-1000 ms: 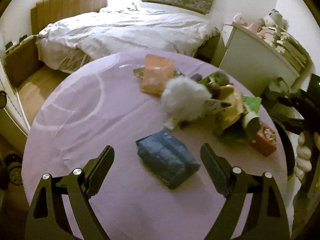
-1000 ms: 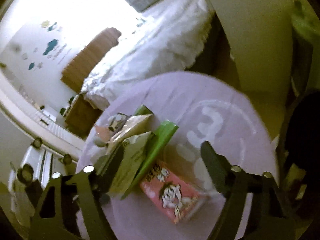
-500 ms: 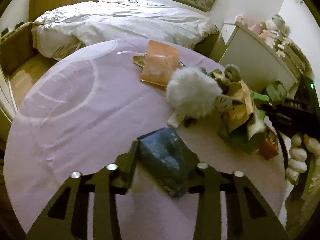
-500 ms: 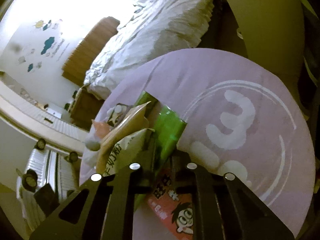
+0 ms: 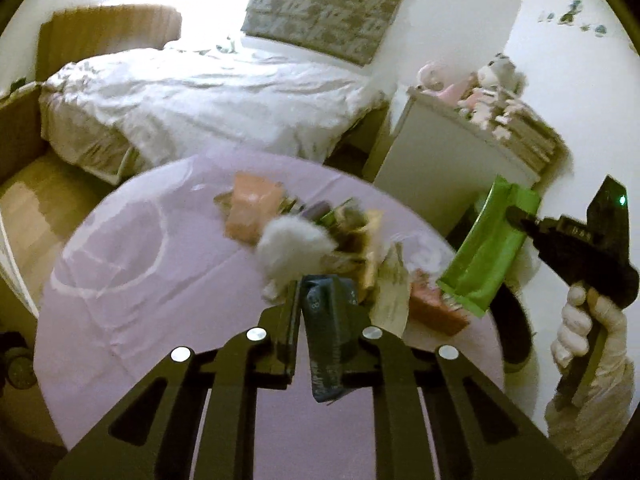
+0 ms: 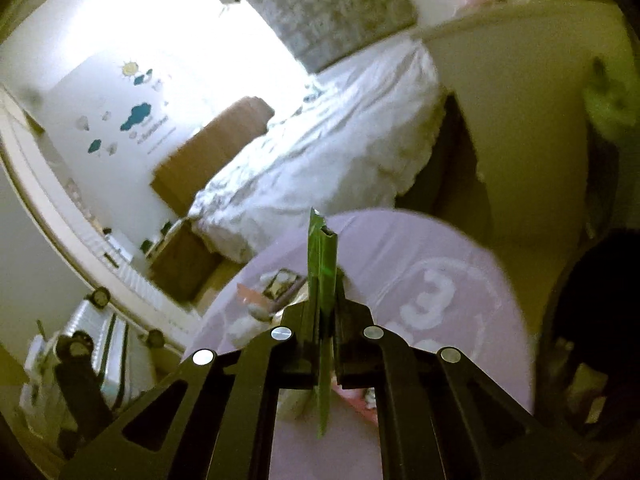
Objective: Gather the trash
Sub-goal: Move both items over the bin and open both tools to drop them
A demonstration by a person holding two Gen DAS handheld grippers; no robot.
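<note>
My left gripper (image 5: pixel 320 312) is shut on a dark blue packet (image 5: pixel 326 332) and holds it above the round purple table (image 5: pixel 132 288). My right gripper (image 6: pixel 322 308) is shut on a green wrapper (image 6: pixel 322 272), seen edge-on, lifted above the table (image 6: pixel 460 256). In the left wrist view the green wrapper (image 5: pixel 486 248) hangs from the right gripper (image 5: pixel 516 214) at the right, off the table's edge. A pile of trash (image 5: pixel 360 240) stays on the table: an orange packet (image 5: pixel 252 208), a white fluffy ball (image 5: pixel 292 248) and a red carton (image 5: pixel 434 306).
A bed with white bedding (image 5: pixel 208 96) stands behind the table. A white cabinet (image 5: pixel 448 168) with soft toys and books is at the right. A dark round bin (image 6: pixel 600 304) sits at the right of the table. A radiator (image 6: pixel 108 332) lines the left wall.
Both grippers closed from open on their items and lifted them: the left raised the blue packet, the right pulled the green wrapper out of the pile and up to the right.
</note>
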